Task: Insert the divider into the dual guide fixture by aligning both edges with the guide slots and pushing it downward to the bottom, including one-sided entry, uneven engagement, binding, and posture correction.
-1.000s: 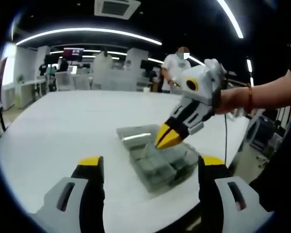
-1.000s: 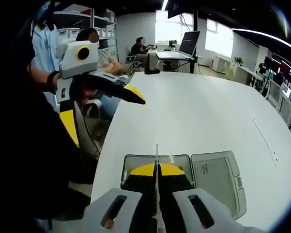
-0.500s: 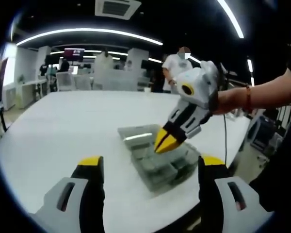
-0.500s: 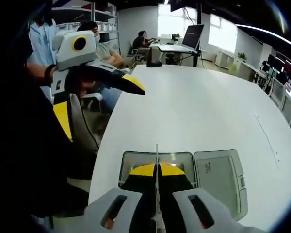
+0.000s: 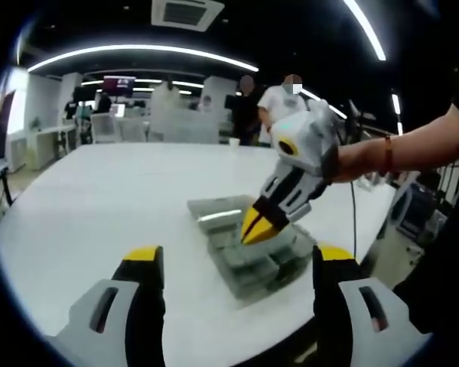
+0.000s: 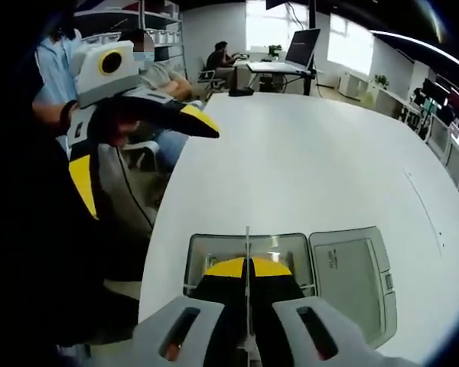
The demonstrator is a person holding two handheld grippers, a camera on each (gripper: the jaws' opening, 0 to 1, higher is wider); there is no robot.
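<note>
Since a second ago, lowered a little toward the box (image 5: 249, 248): right hand-held gripper (image 5: 256, 223), yellow tips now just above the box's compartments in the left gripper view; in the right gripper view, box rim drawn slightly closer to the jaws. Closed tight on the divider (image 6: 246, 264), a thin clear sheet seen edge-on as a pale line rising between the two yellow tips, roughly upright over the open tray of the box (image 6: 245, 256). Hinged lid (image 6: 350, 271) laid flat beside the tray on the white worktop (image 6: 306, 160). Left hand-held gripper (image 5: 237, 264) spread wide and holding nothing, hovering near the box on the side toward the worktop edge; same gripper (image 6: 195, 122) seen well away from the box in the right gripper view. Judged from this: divider gripped and carried over the box, insertion not yet made. Impossible to tell whether either edge has met a guide slot, slots themselves too blurred to pick out. Left to do: lining up both edges, pushing down to the bottom, correcting any tilt or binding.
</note>
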